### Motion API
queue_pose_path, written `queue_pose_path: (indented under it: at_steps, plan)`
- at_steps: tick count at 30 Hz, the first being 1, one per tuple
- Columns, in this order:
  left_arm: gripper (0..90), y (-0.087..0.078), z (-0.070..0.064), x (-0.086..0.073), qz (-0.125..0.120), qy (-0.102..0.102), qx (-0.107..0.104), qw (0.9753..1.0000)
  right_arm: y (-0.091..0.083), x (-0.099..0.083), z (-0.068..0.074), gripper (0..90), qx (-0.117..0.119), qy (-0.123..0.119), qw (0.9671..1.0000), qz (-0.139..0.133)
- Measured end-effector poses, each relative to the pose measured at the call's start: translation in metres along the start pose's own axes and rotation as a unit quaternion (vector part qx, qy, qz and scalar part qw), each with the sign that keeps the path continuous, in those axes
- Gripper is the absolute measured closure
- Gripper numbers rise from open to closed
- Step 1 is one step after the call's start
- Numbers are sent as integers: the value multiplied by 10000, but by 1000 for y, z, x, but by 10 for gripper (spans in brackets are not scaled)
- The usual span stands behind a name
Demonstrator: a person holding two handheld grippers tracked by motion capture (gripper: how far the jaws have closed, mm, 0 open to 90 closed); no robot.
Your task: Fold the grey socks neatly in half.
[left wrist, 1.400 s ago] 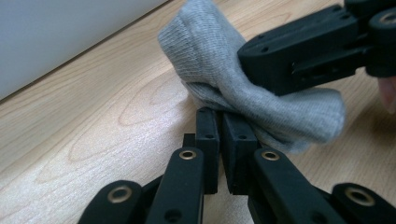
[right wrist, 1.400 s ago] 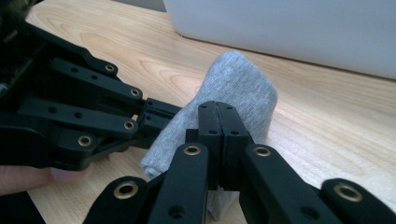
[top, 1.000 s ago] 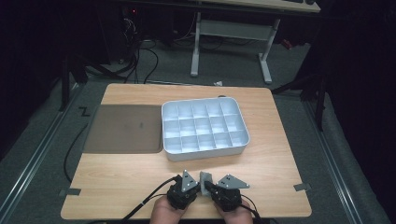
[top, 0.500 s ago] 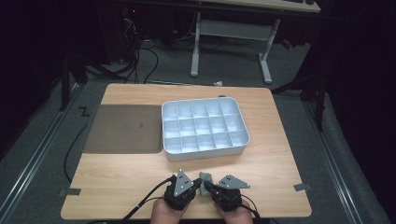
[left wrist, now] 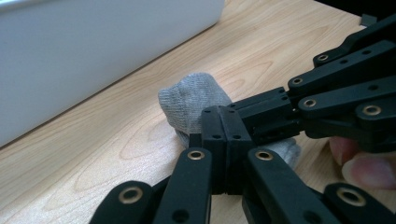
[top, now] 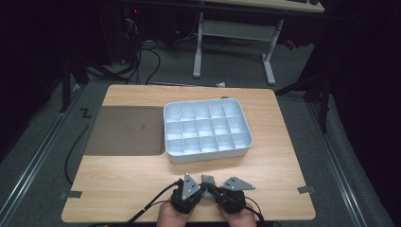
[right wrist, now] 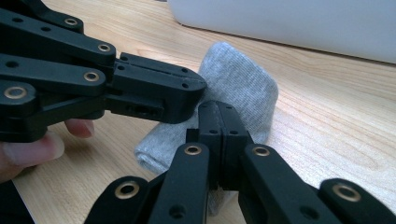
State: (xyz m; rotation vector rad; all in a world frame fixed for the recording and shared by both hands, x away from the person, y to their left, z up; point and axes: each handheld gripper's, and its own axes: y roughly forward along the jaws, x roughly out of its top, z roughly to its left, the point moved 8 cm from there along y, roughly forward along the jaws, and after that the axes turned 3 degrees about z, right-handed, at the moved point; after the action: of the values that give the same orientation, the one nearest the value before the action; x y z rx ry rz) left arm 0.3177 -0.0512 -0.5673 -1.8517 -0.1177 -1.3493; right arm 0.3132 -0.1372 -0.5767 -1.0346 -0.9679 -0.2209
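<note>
A small grey sock [top: 207, 179] lies bunched on the wooden table [top: 118, 184] near its front edge, between my two hands. My left gripper [top: 198, 190] and right gripper [top: 215, 190] meet tip to tip over it. In the left gripper view the left gripper [left wrist: 219, 126] has its jaws pressed together in the middle of the sock [left wrist: 187, 100], and the right gripper's tip comes in from the right. In the right gripper view the right gripper [right wrist: 219, 123] is likewise shut, with sock [right wrist: 243, 81] fabric behind and below it.
A white tray [top: 208, 157] divided into several empty compartments stands just beyond the grippers; its wall [left wrist: 93, 46] is close by. A dark mat [top: 125, 130] lies to the tray's left. Cables trail off the front edge.
</note>
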Motion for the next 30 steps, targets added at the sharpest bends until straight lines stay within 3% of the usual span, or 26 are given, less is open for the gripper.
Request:
queue_pose_path:
  at_steps: [9, 30]
  plan:
    - [900, 2, 0, -5, 41, 101, 57, 9999, -1, 0, -1, 900, 117, 110, 9999, 9]
    - [900, -1, 1, -3, 112, 66, 71, 9999, -9, 4, -4, 888, 185, 199, 9996, -72]
